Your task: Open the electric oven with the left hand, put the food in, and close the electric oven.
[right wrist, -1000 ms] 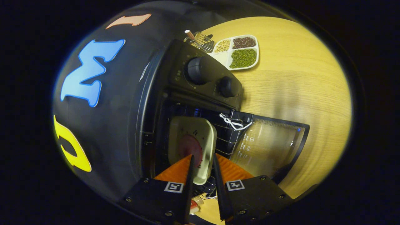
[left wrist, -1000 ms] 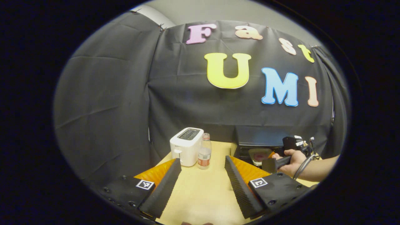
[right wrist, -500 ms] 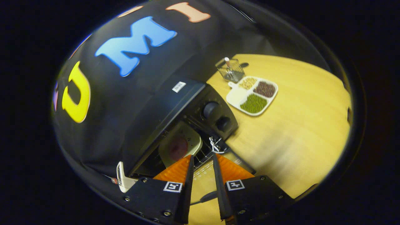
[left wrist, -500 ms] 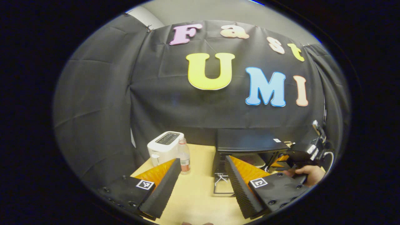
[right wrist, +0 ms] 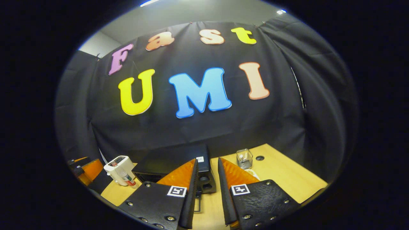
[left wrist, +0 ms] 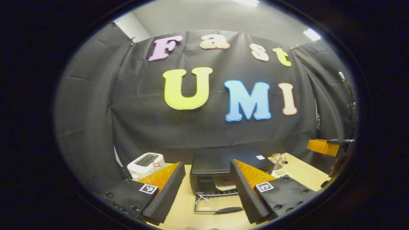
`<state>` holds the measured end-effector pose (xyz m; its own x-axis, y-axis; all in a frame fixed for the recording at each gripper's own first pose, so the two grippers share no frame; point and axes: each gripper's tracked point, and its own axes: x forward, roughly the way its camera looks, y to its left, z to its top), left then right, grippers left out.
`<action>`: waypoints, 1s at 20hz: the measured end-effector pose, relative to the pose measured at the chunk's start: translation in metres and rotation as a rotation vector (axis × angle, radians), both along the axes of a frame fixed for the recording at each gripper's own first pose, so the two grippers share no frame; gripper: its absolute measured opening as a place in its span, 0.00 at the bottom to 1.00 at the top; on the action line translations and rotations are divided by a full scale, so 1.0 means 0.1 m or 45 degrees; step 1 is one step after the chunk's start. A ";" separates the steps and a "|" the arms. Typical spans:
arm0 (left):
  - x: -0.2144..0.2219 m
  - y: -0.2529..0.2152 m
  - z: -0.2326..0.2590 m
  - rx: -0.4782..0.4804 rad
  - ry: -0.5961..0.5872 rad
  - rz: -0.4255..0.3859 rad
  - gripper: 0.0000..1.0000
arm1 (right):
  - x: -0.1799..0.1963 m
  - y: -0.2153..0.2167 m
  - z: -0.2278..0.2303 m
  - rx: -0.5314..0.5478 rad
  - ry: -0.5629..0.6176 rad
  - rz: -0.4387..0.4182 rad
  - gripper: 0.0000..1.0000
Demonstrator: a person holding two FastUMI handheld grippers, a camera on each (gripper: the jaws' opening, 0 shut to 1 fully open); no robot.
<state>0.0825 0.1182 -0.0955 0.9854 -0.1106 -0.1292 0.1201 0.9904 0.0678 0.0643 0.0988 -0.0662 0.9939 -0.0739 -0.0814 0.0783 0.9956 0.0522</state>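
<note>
Between the wide-apart fingers of the left gripper (left wrist: 207,188), the oven (left wrist: 220,172) door (left wrist: 217,204) is seen down, plate (left wrist: 224,184) inside, so closing is needed; right gripper (right wrist: 206,191) nearly closed, empty.

A light wooden table (right wrist: 281,174) stands against a black cloth wall (left wrist: 140,127) that wraps around behind and beside it. Above the cloth, a pale grey wall (left wrist: 204,16) rises to bright ceiling lights (left wrist: 311,34).
</note>
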 end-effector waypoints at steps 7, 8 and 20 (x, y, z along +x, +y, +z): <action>0.00 -0.45 -0.10 -0.005 0.029 -0.028 0.97 | -0.30 -0.24 0.59 -0.089 -0.177 0.000 0.86; 0.00 -0.50 -0.15 -0.011 0.045 -0.029 0.96 | -0.30 -0.27 0.62 -0.092 -0.185 -0.003 0.86; -0.19 -0.71 -2.23 0.000 0.854 -0.077 1.00 | -0.23 -0.59 0.47 -0.080 -0.118 -0.013 0.86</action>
<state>0.0635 0.0473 -0.3188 0.6836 -0.1631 -0.7114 0.1914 0.9807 -0.0408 0.0418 0.0397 -0.0187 0.9962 -0.0857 0.0162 0.0858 0.9963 -0.0029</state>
